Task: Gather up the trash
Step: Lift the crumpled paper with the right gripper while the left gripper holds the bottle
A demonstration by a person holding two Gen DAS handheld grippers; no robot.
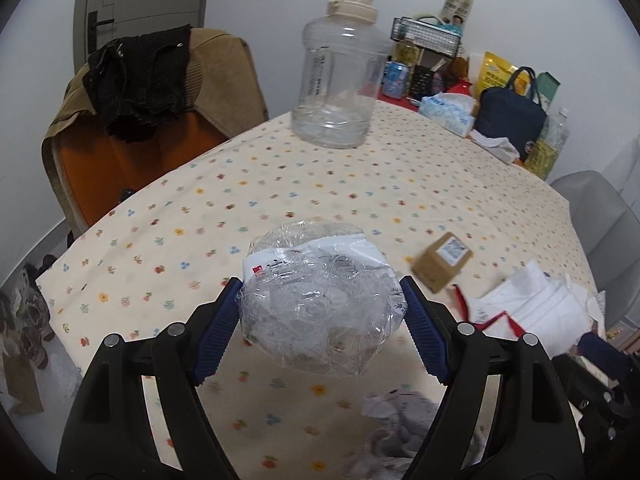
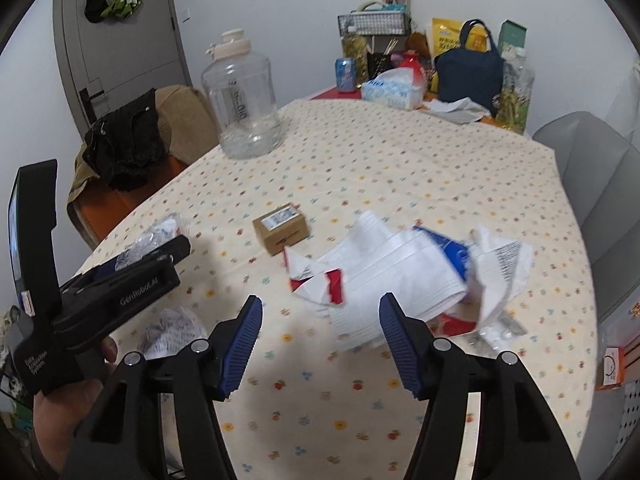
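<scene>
**Crumpled plastic clamped, paper pile lying free**

A flowered tablecloth (image 2: 400,168) is covering the table; a clear water jug (image 2: 242,104) is standing at eleven o'clock. White papers (image 2: 404,276) are lying at one o'clock, just beyond the right gripper (image 2: 320,344), whose fingers are gaping with nothing between them. The left gripper (image 1: 322,328), lettered "GenRobot.AI", is squeezing a crumpled clear plastic bundle (image 1: 320,312). A labelled cardboard box (image 2: 282,228) is sitting at twelve o'clock.
</scene>
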